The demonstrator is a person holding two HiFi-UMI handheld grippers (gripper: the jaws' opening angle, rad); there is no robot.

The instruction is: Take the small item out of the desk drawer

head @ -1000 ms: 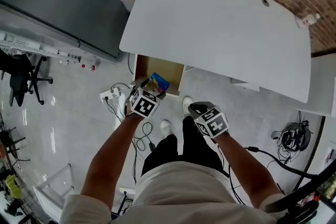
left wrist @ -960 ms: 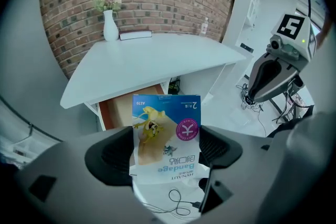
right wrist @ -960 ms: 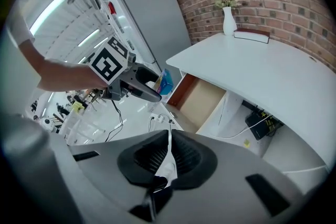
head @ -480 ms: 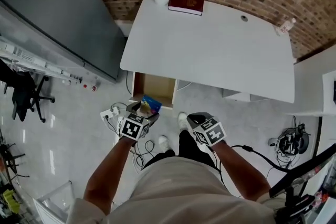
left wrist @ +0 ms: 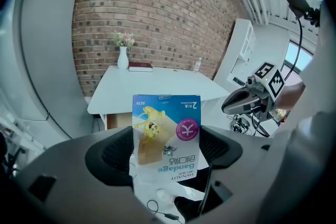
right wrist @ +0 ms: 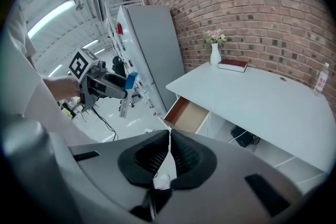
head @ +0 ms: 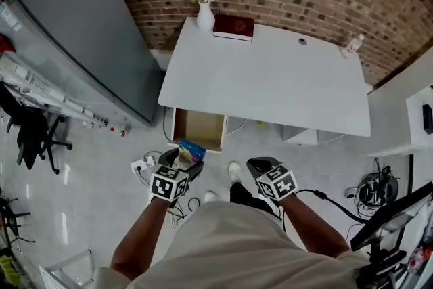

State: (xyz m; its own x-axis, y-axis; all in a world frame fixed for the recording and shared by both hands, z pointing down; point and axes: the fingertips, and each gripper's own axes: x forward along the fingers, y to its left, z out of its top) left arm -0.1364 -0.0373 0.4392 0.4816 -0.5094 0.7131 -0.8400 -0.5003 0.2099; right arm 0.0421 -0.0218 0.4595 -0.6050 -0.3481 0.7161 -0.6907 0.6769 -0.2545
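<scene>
A small blue bandage box (head: 191, 150) stands upright between the pads of my left gripper (head: 183, 158), which is shut on it just in front of the open wooden drawer (head: 198, 128). In the left gripper view the box (left wrist: 167, 126) fills the gap of the left gripper (left wrist: 167, 139), with the drawer (left wrist: 116, 120) behind it under the white desk (left wrist: 157, 86). My right gripper (head: 261, 165) hovers to the right, near my legs. Its jaws meet with nothing between them in the right gripper view (right wrist: 169, 150). The drawer (right wrist: 186, 114) looks empty inside.
On the white desk (head: 270, 78) stand a vase of flowers (head: 205, 12), a red book (head: 233, 27) and a small bottle (head: 350, 45). A tall grey panel (head: 81, 44) leans at the left. A power strip and cables (head: 145, 163) lie on the floor by the drawer.
My left gripper has drawn back from the drawer toward me with the box in it. The whole view has pulled away from the desk, so more of the wall shows.
</scene>
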